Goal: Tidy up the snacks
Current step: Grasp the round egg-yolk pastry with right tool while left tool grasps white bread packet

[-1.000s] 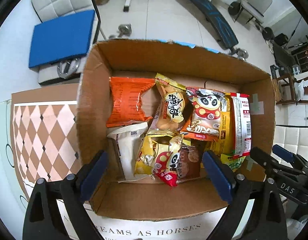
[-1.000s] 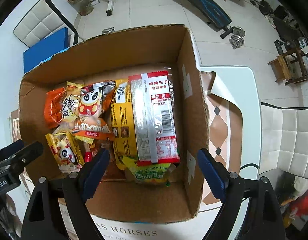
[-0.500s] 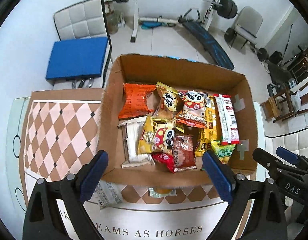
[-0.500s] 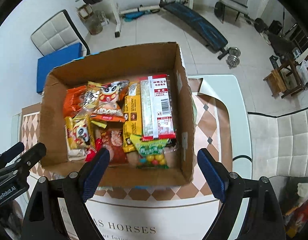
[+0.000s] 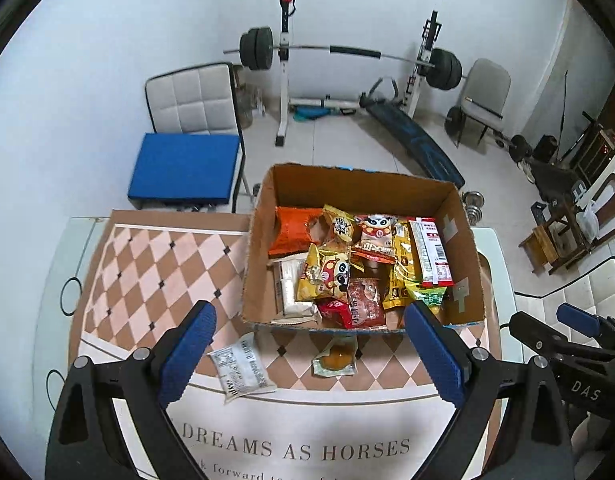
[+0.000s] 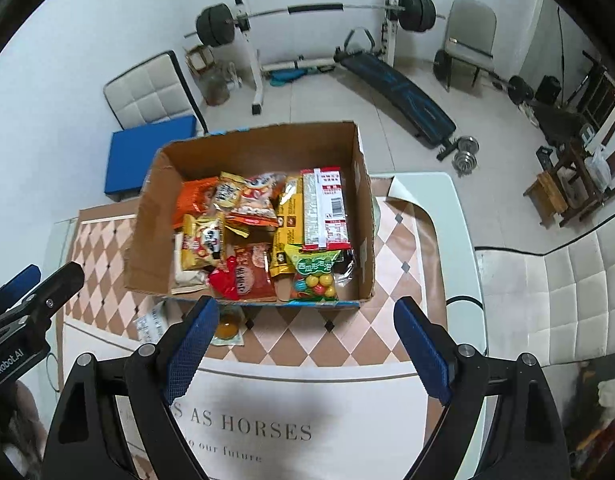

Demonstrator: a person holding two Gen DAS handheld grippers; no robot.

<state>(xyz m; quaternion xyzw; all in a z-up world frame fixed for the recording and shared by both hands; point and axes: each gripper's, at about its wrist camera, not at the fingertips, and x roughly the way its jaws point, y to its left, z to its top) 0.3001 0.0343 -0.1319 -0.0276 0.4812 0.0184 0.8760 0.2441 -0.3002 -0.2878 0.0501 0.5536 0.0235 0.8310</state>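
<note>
A cardboard box [image 5: 263,232] [image 6: 363,184] stands on the checkered tablecloth and holds several snack packets, among them an orange bag [image 5: 293,230] and a long red-and-white pack [image 5: 433,252] [image 6: 327,208]. In front of the box lie a white sachet [image 5: 241,368] [image 6: 149,324] and a clear-wrapped orange pastry [image 5: 335,358] [image 6: 227,328]. My left gripper [image 5: 309,346] hangs open above the cloth, short of the box, nothing between its blue pads. My right gripper [image 6: 305,338] is open and empty too, near the box's front wall.
The tablecloth [image 5: 155,264] covers a white table; its near part is white with printed words [image 5: 291,448]. A blue-cushioned chair [image 5: 185,164], a barbell rack [image 5: 285,64] and a bench stand behind. A white padded seat [image 6: 555,292] is at the right.
Both grippers have pulled back and risen from over the box. The box looks smaller, and the sachet and pastry in front of it have come into view.
</note>
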